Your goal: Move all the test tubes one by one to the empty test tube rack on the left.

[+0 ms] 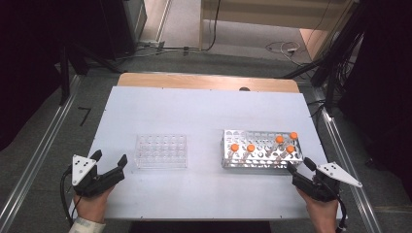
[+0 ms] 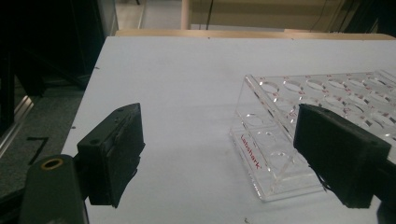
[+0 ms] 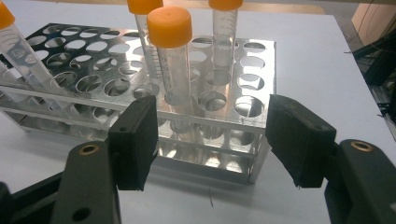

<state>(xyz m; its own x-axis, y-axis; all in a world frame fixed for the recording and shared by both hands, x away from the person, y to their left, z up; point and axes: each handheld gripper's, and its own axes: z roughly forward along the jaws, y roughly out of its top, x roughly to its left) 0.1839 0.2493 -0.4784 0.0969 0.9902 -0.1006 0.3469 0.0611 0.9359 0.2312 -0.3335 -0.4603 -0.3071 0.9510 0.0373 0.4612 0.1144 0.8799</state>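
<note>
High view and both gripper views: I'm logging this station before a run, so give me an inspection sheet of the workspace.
Surface: white table top, bare apart from two racks.
Job's things: metal rack holding five orange-capped tubes; clear plastic rack, no tubes in it.
Clutter: nothing seen.
Grippers: left gripper open, near the clear rack; right gripper open, facing the metal rack's near right corner; neither holds anything.
Cables: black cable trails from the left gripper; loose cables on the floor beyond the table.
Surroundings: grey floor, metal rails either side.

Dim, soft pictures; white table (image 1: 204,111) brightly lit, surroundings nearly black.
</note>
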